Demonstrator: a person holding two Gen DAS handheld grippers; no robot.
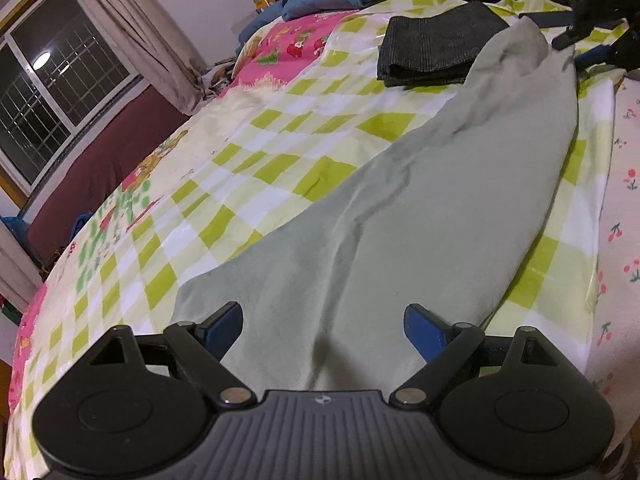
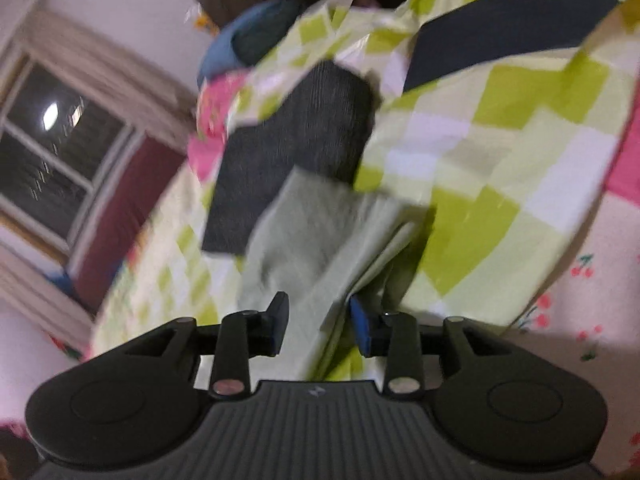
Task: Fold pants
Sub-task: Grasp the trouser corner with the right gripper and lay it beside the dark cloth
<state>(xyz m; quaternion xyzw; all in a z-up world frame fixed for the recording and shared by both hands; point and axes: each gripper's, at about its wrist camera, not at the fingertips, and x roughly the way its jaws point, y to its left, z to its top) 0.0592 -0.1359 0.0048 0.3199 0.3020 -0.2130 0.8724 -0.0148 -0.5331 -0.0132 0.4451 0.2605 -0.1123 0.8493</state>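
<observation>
The pale green pants [image 1: 400, 200] are spread across the bed [image 1: 280, 128] for folding, left claw [image 1: 323, 322] apart, right claw [image 2: 320, 322] seemingly loosened around 1 end

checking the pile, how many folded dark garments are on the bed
2. A dark grey folded garment lies just past the end of the light green pants; a darker folded one sits further back on the checked sheet. More may lie out of view.

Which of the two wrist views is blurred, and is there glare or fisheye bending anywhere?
Right wrist view: smeared by motion, the pale green pants and dark folded garment soft-edged. Left wrist view: sharp, with shiny glare patches on the checked bed cover, a lamp reflected in the window, and the bed bowed by the fisheye.
</observation>
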